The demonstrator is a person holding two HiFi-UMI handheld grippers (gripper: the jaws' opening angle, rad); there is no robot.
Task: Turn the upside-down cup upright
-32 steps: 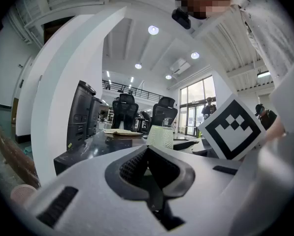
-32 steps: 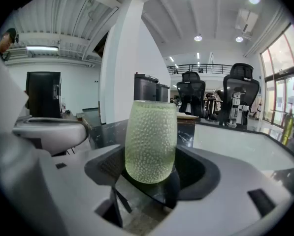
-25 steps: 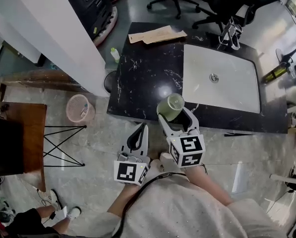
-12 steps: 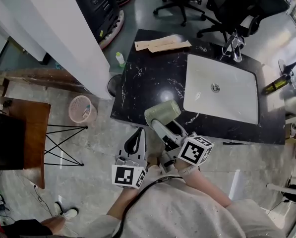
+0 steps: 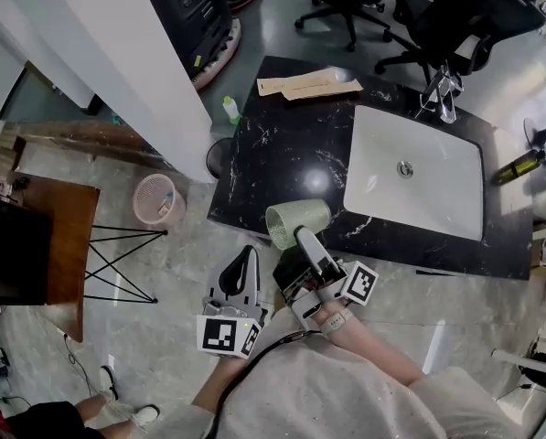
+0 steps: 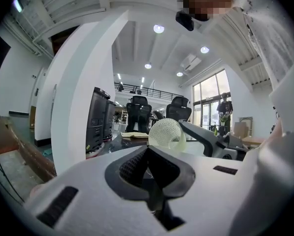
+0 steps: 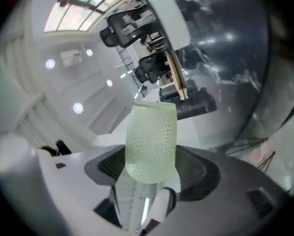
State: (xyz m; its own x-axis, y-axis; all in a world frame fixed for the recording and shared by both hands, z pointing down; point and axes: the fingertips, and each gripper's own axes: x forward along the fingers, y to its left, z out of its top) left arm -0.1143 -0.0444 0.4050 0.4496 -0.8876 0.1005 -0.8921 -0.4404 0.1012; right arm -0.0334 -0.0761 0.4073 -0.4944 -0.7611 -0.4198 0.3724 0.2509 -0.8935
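Head view: right gripper (image 5: 303, 233) holds cup (image 5: 286, 219) sideways over counter's (image 5: 282, 149) front edge.

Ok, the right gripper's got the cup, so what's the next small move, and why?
Probably roll the right gripper until the cup's mouth faces up, and only then lower it. Its jaws are shut on the green cup, which lies on its side, mouth toward the left, near the front edge of the black counter. The left gripper is shut and empty.

There were two grippers, the left gripper (image 5: 246, 252) and right gripper (image 5: 302, 234), one cup (image 5: 295, 219), one sink (image 5: 412, 204) and one pink basket (image 5: 158, 198).
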